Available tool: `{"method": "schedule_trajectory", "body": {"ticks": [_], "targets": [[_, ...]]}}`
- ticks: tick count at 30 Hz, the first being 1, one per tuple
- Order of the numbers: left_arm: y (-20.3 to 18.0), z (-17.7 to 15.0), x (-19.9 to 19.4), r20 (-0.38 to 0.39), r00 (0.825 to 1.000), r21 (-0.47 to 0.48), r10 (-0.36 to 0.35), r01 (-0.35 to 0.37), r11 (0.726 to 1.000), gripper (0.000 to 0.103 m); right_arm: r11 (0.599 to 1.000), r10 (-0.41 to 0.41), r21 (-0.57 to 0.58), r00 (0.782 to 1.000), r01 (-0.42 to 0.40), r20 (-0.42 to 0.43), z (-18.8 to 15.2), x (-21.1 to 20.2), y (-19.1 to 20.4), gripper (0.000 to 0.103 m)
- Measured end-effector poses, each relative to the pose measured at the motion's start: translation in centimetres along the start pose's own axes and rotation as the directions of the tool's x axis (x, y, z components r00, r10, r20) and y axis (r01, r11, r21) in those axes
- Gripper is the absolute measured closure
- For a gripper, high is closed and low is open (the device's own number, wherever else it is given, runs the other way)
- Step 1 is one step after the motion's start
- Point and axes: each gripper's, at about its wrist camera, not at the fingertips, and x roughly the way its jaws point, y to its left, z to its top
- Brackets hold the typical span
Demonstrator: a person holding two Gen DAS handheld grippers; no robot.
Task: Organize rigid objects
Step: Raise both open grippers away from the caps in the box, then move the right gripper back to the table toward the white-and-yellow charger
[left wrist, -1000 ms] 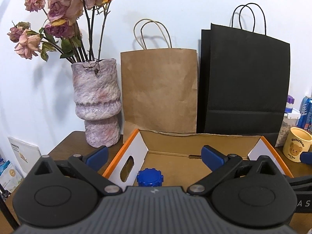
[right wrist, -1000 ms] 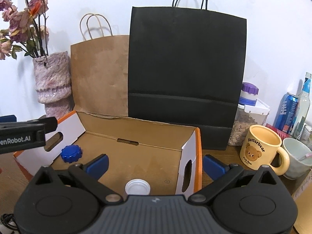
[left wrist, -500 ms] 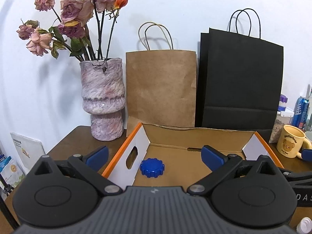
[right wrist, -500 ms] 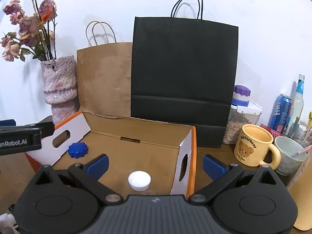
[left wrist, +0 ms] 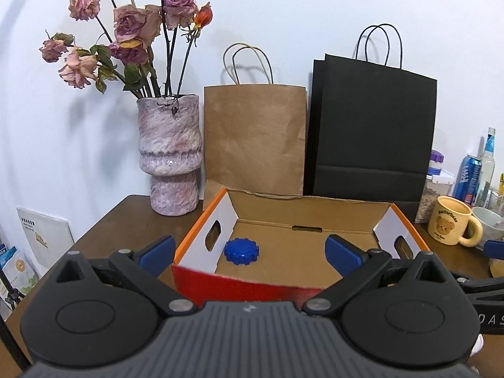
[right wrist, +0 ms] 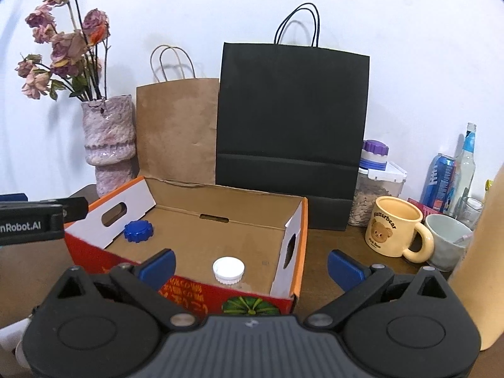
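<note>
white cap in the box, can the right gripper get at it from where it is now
Probably yes. The right gripper is open and empty, the white cap lies alone near the front wall of the open-topped box, and nothing covers it. The gripper would only need to clear that low wall.

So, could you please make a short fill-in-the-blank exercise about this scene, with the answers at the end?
1. The blue cap lies inside the ____.
2. The second cap in it is ____ in colour.
3. The yellow mug shows a picture of a ____.
4. The brown bag stands between the vase and the ____ bag.

Missing words: box; white; bear; black
</note>
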Motion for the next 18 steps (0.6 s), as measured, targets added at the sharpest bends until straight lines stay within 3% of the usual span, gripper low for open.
{"method": "schedule_trajectory", "body": {"ticks": [18], "targets": [[-0.1, -2.4, -6.3, -0.013, 0.999, 0.012, -0.042, 0.042, 0.999, 0.0, 1.0, 0.003, 0.013, 1.0, -0.003, 0.011, -3.6, -6.8, -0.3, 0.0]]}}
